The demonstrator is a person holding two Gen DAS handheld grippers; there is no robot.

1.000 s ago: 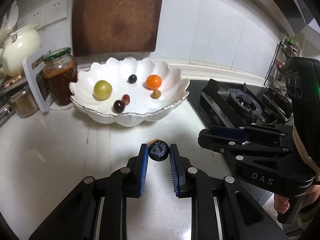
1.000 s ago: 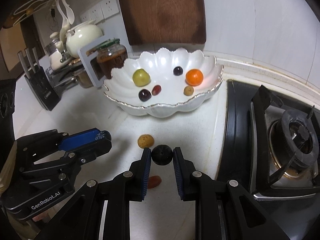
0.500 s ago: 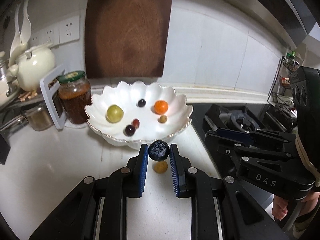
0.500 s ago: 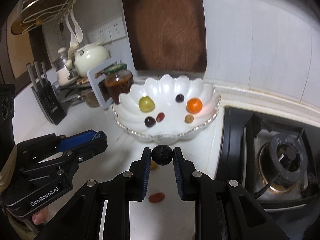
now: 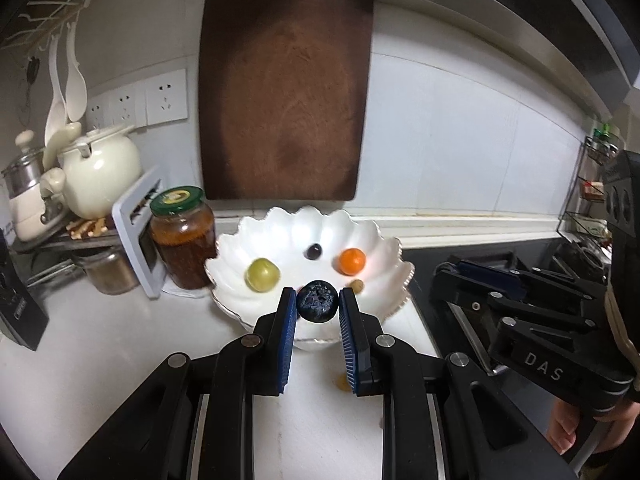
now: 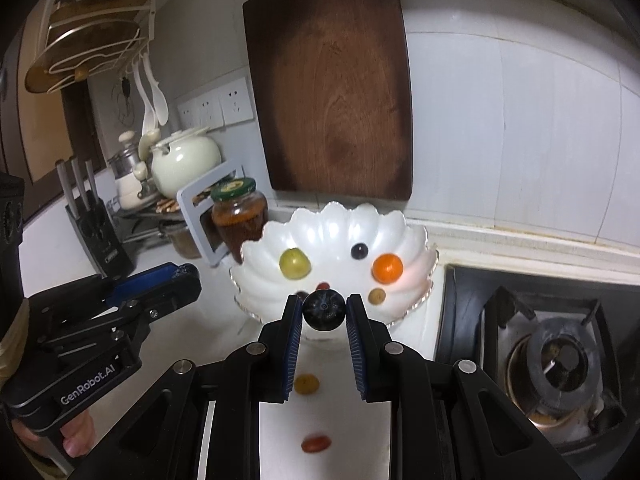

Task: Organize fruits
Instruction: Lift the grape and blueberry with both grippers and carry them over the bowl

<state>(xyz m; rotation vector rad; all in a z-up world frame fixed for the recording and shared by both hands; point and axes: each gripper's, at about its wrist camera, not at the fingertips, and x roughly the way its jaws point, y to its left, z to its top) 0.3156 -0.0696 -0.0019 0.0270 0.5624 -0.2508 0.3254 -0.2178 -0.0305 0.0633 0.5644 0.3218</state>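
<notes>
While both grippers' fingers clamp dark berries, the bowl [image 5: 390, 254], jar [image 5: 185, 240] and stove [image 6: 560, 356] crowd ahead.

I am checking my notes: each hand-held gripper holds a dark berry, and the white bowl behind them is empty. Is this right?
Not quite: the bowl is not empty. The right wrist view shows fruit in it, among them an orange one and a green one. Each hand-held gripper does hold a dark berry.
</notes>
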